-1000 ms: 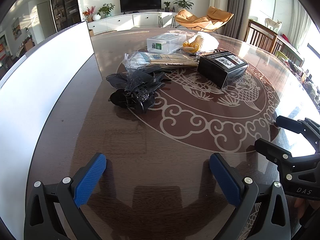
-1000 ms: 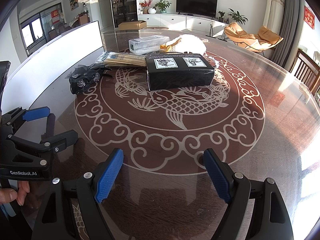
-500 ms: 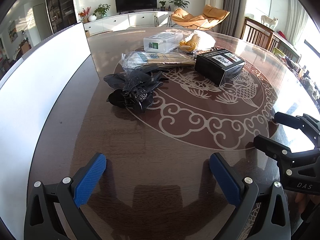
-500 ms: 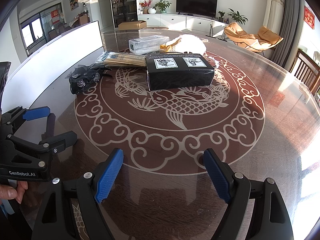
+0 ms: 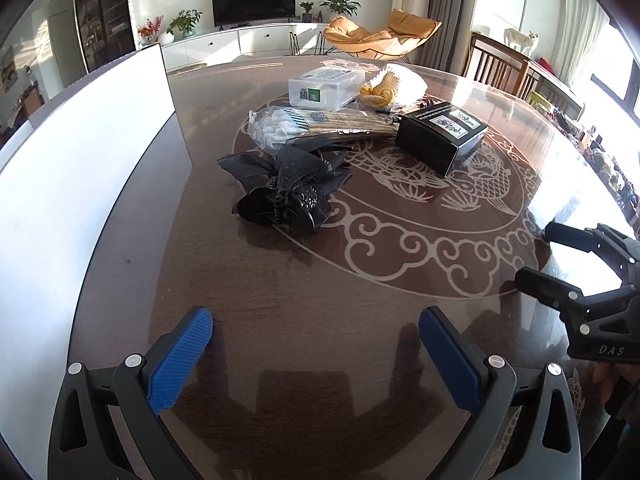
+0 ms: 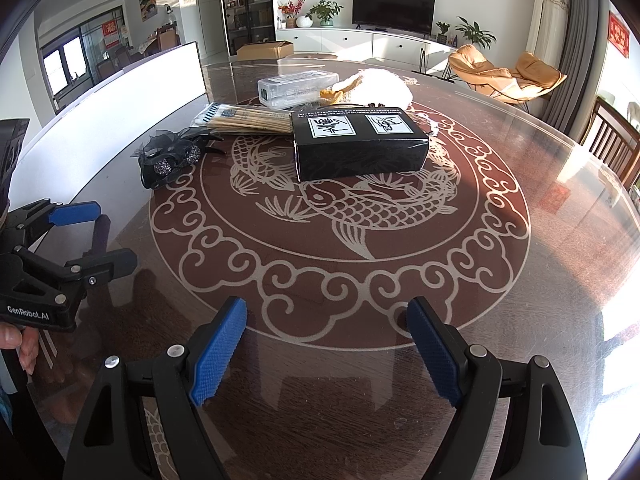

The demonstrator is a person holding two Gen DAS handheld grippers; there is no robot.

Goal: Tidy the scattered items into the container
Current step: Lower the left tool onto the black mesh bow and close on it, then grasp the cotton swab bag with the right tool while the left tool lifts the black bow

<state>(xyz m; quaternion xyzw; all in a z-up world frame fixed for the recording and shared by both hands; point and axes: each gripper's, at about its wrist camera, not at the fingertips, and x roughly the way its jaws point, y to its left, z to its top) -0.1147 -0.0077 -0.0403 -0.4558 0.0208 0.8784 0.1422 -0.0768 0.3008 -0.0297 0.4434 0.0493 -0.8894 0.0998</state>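
Ahead-left of the left gripper (image 5: 316, 344), jaws apart and empty: white container wall (image 5: 80, 168); ahead: black hair clip (image 5: 288, 188), swab packet (image 5: 320, 124). Ahead of the right gripper (image 6: 326, 346), jaws apart and empty: black box (image 6: 360, 144) on the worktop (image 6: 520, 300).

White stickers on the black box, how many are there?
2, side by side on top of the black box: one white sticker toward its left end, one toward its right. Other faces could hide more.

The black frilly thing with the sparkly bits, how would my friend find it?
Find the round table with the fish picture. At that ring's edge nearest the white board lies the black frilly hair clip, alone. Its neighbours are boxes and packets; only it sparkles.
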